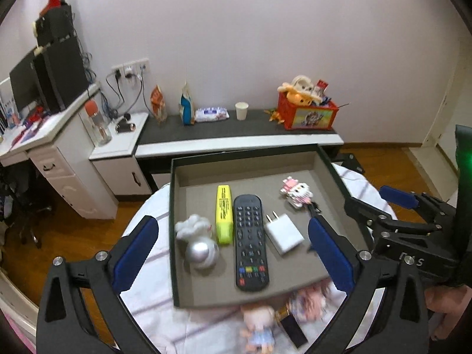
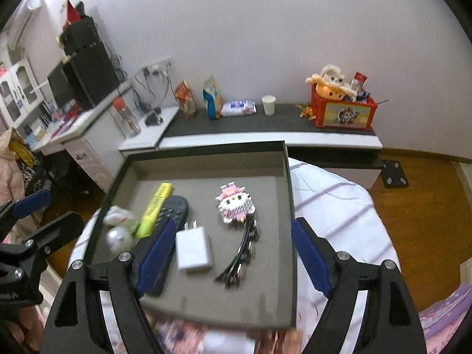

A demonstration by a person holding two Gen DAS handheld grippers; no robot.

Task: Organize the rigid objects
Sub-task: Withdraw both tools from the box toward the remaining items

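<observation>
Grippers are hanging wide apart over the table: the left gripper (image 1: 233, 253) is standing open with nothing between its blue pads, and the right gripper (image 2: 233, 258) is gaping open too, gripping nothing. Nearest the person, blurred dolls (image 1: 259, 324) are lying on the white cloth just outside the tray (image 1: 247, 159). Inside the grey tray, things are sitting in a row: a silver-and-white toy (image 1: 197, 242), a yellow highlighter (image 1: 224, 215), a black remote (image 1: 250, 242) and a white charger plug (image 1: 283, 233). A bundle of black cables (image 2: 240, 258) is lying just right of the plug, with a pink block cat figure (image 2: 234, 203) behind it. Further off, a paper cup (image 1: 241, 110) and a red toy crate (image 1: 306, 113) are standing on the low cabinet along the wall.
</observation>
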